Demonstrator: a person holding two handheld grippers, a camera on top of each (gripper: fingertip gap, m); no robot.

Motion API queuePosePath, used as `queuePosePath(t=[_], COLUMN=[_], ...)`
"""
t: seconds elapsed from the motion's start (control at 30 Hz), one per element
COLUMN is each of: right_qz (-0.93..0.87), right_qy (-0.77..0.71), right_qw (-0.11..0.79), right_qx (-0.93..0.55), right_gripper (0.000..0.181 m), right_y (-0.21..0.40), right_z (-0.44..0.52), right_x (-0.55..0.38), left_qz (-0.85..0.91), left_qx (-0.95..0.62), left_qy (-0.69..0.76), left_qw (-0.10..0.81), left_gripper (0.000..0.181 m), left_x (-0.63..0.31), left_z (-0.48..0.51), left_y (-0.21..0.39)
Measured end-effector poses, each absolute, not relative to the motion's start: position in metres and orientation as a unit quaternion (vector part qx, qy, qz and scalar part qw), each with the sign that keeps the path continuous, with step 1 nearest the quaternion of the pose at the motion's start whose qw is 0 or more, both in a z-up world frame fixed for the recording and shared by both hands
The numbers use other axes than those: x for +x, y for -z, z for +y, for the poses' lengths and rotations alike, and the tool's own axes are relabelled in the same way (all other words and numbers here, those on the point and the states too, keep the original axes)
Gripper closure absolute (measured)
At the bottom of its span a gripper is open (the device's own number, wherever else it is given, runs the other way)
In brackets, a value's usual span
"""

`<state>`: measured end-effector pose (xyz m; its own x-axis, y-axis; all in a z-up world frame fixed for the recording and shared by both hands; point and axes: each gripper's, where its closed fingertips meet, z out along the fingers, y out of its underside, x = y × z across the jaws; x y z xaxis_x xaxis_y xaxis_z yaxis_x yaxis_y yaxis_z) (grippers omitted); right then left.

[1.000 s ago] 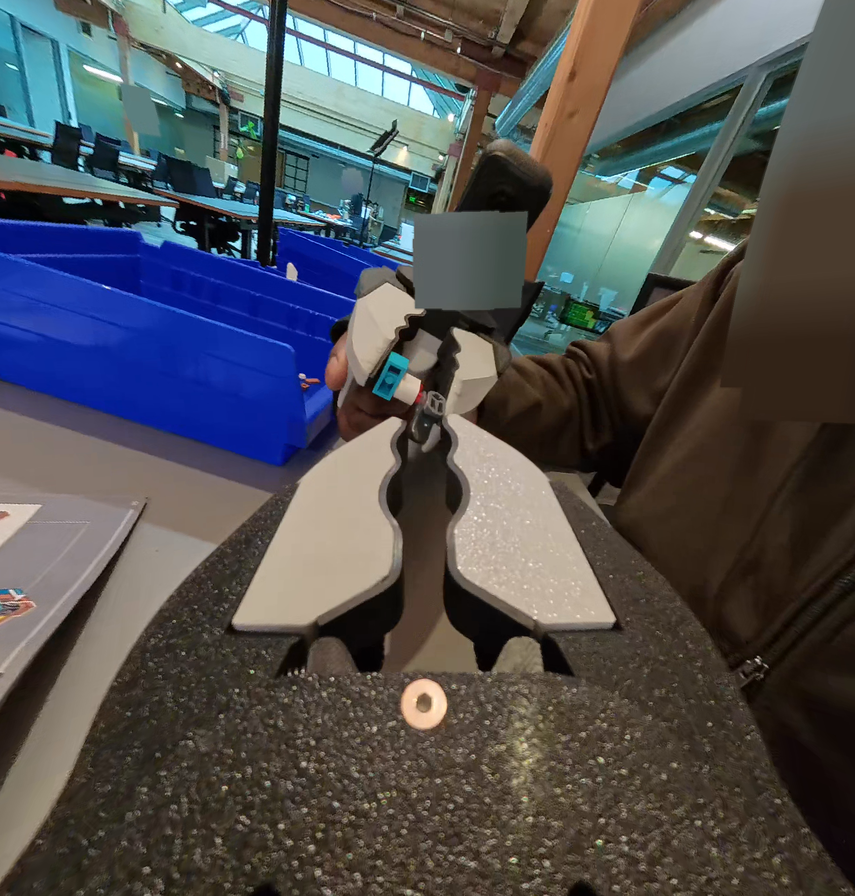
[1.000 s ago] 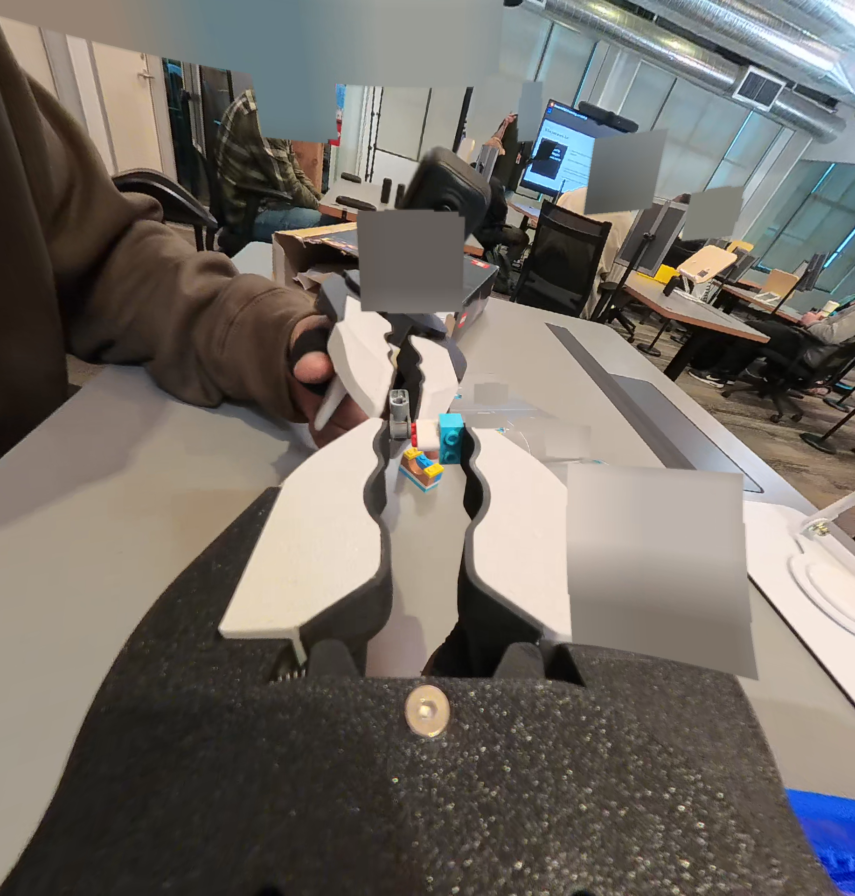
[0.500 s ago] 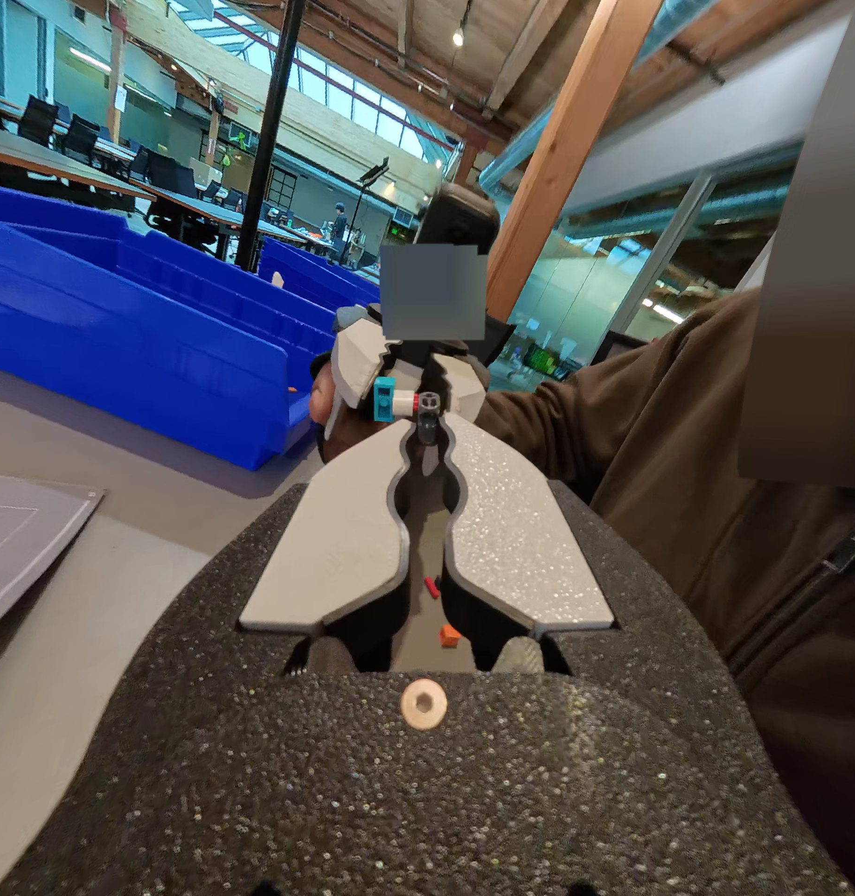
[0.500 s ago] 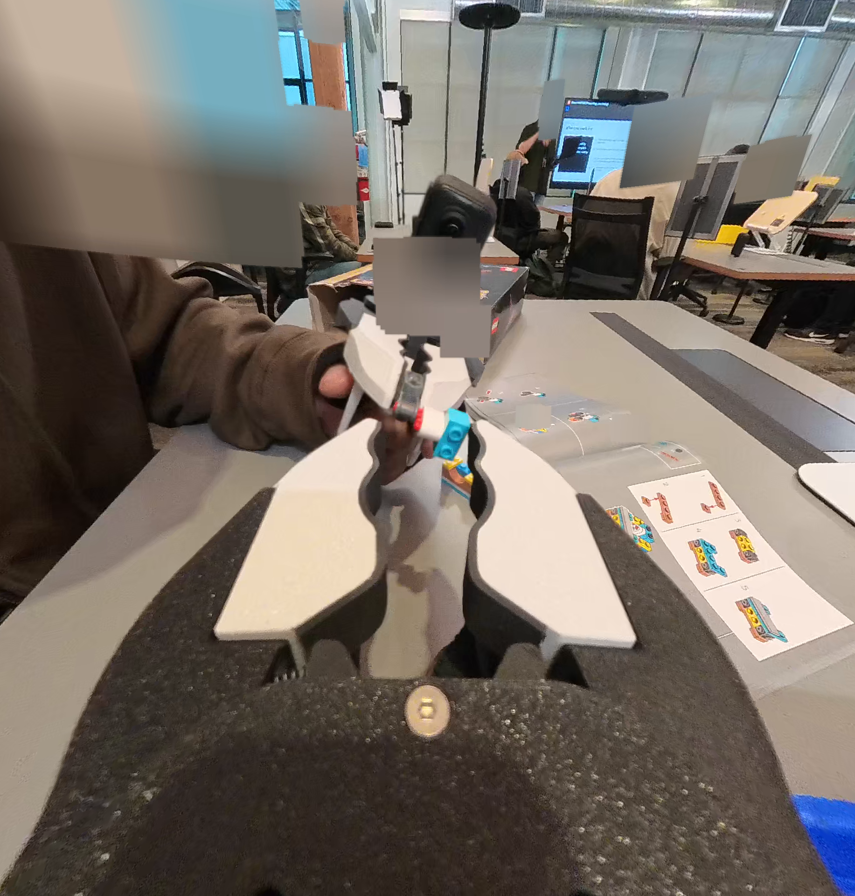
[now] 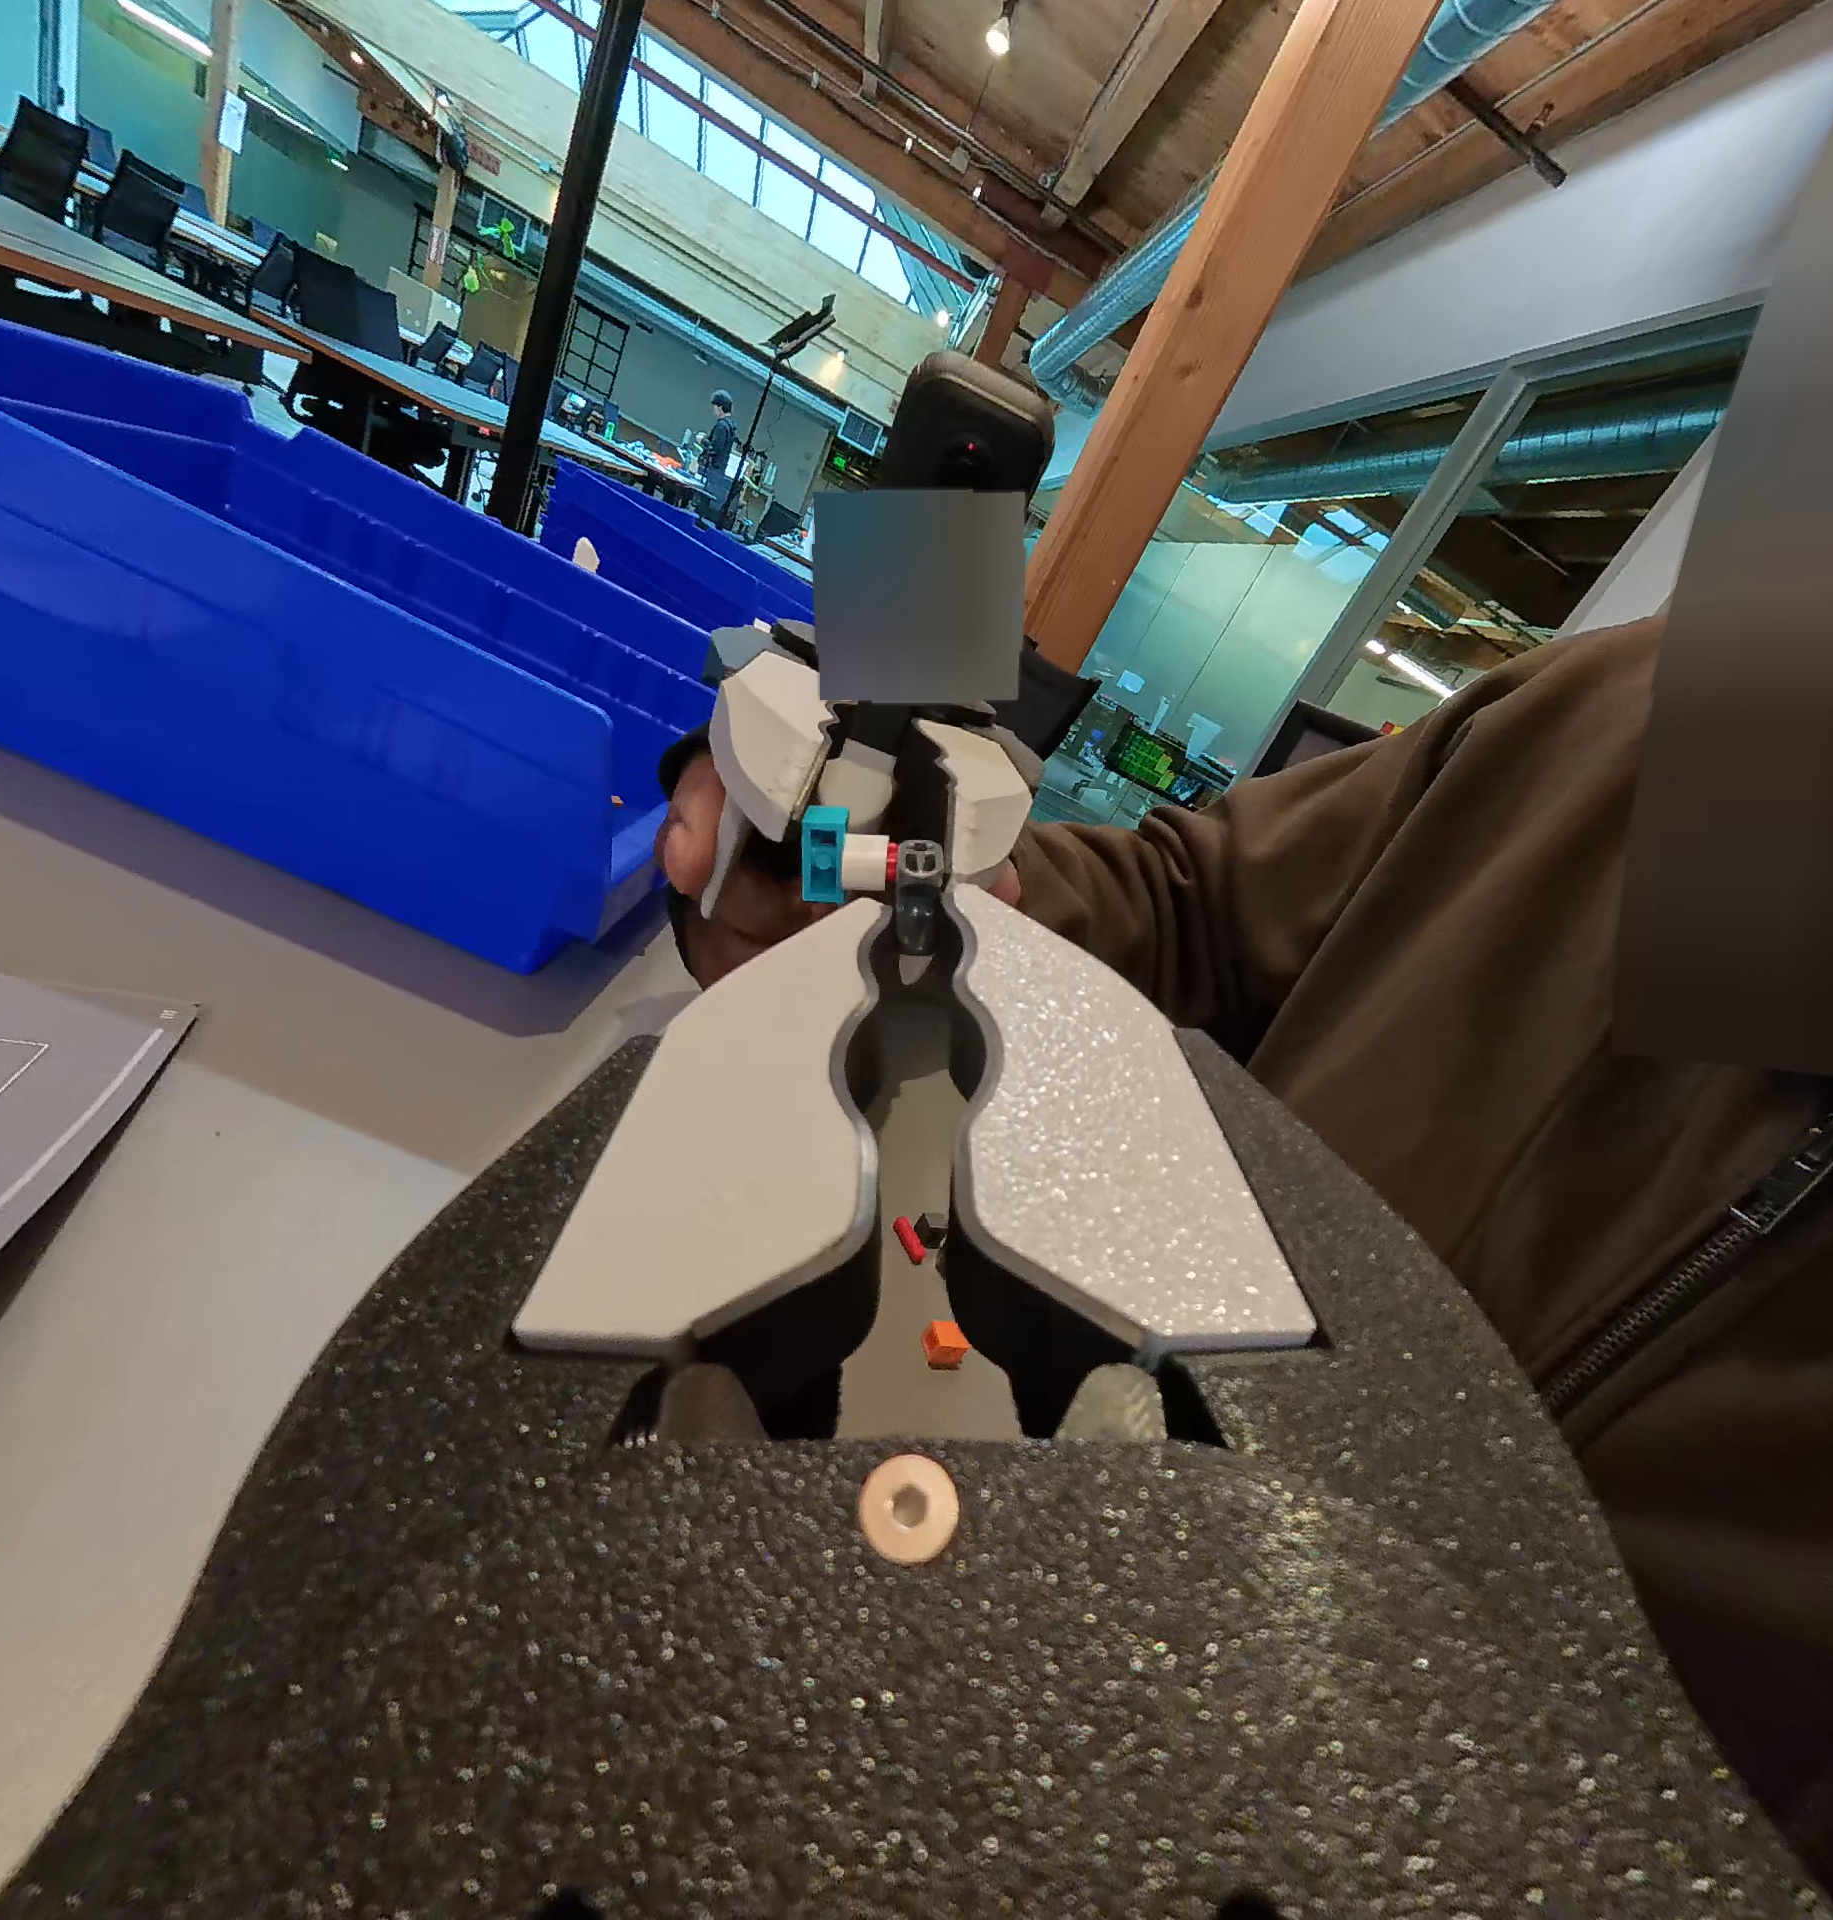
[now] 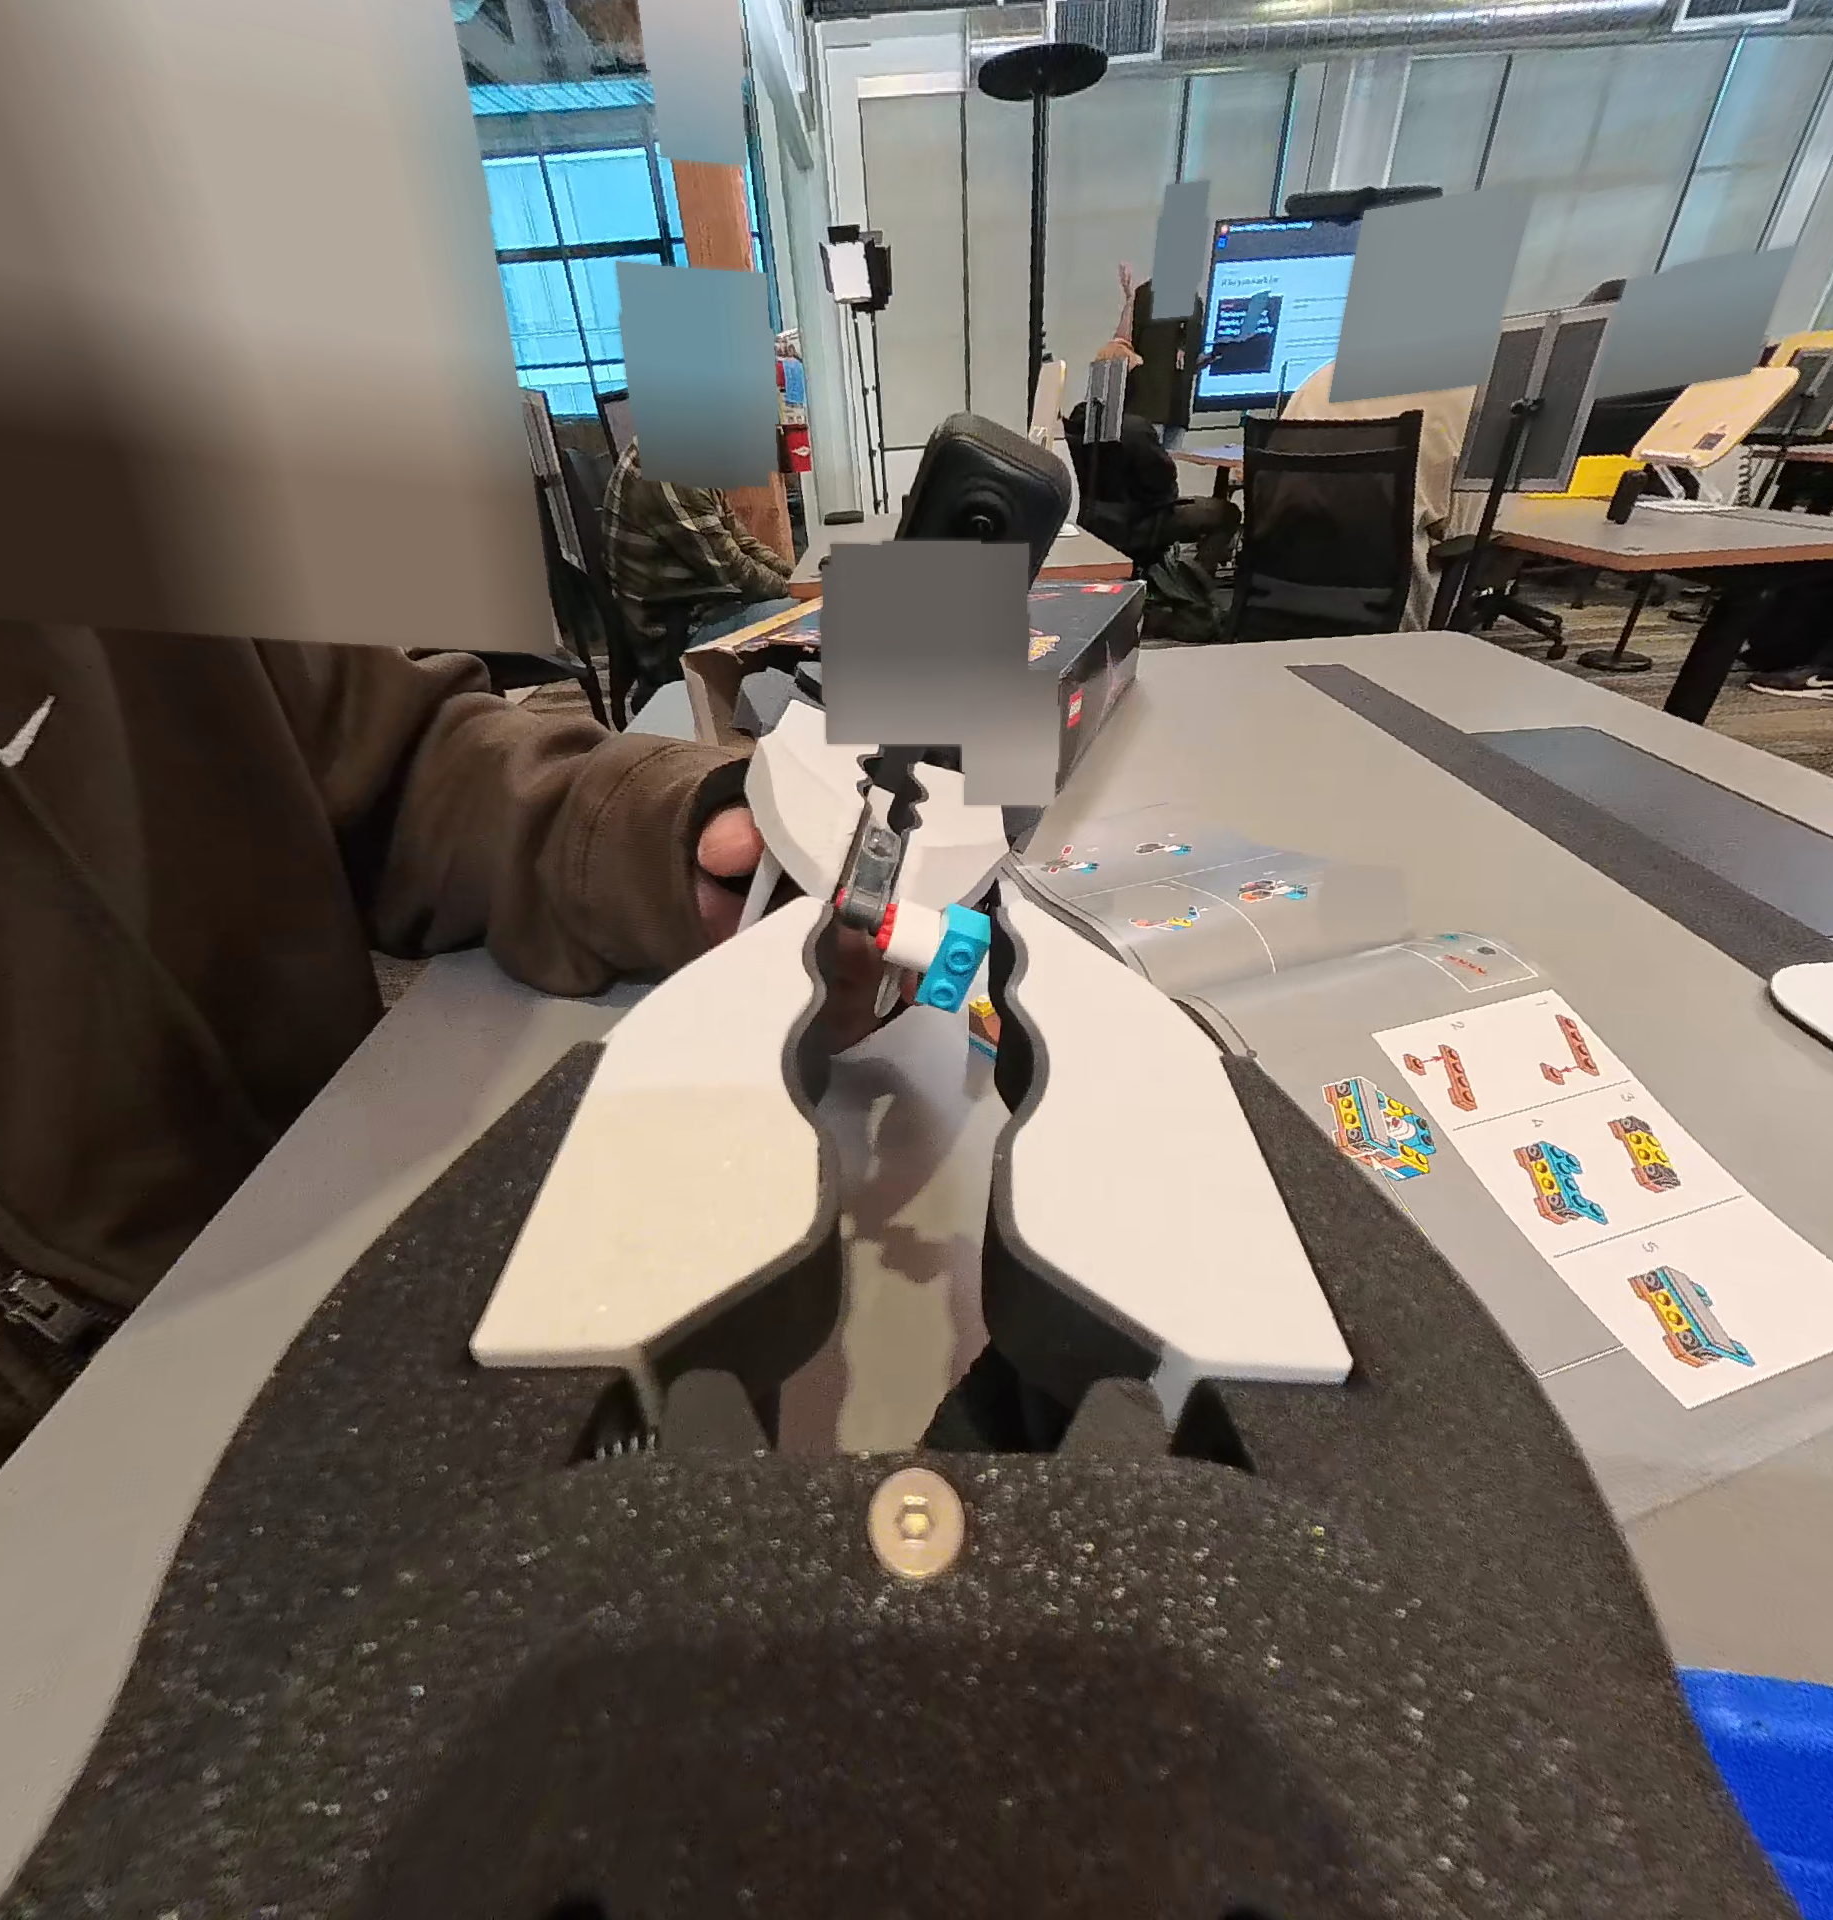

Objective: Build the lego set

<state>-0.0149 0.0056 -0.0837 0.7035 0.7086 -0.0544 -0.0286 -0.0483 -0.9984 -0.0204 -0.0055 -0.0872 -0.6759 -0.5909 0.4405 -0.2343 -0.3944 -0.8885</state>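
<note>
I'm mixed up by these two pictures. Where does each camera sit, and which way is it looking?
Left wrist view: sits on the left claw, looking along it at the right claw and the blue bins; the right sleeve shows.
Right wrist view: sits on the right claw, facing the left claw and the instruction booklet; the left sleeve shows.
Shared: the lego piece between the facing claws.

Teal brick [image 6: 953, 956], white cylinder [image 6: 909, 932], perhaps grey connector [image 6: 870, 878], blue bins [image 5: 268, 665]

Open office: wooden beams [image 5: 1192, 312], skylights, desks [image 6: 1670, 530], chairs.
</note>
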Motion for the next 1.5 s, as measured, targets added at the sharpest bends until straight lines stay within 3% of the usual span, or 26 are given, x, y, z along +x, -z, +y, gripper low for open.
queuePosePath(t=[1.27,1.5], right_qz=[-0.299,-0.293], right_qy=[-0.255,-0.268], right_qw=[0.645,0.661], right_qx=[-0.655,-0.636], right_gripper=[0.158,0.152], right_y=[0.0847,0.0769], right_z=[-0.0002,-0.0037], right_x=[-0.0179,-0.0198], left_qz=[0.54,0.584], left_qx=[-0.377,-0.326], left_qy=[0.746,0.708], left_qw=[0.101,0.225], left_gripper=[0.174,0.173], left_x=[-0.0224,-0.0231], left_z=[-0.0105,-0.0121], left_y=[0.0889,0.0827])
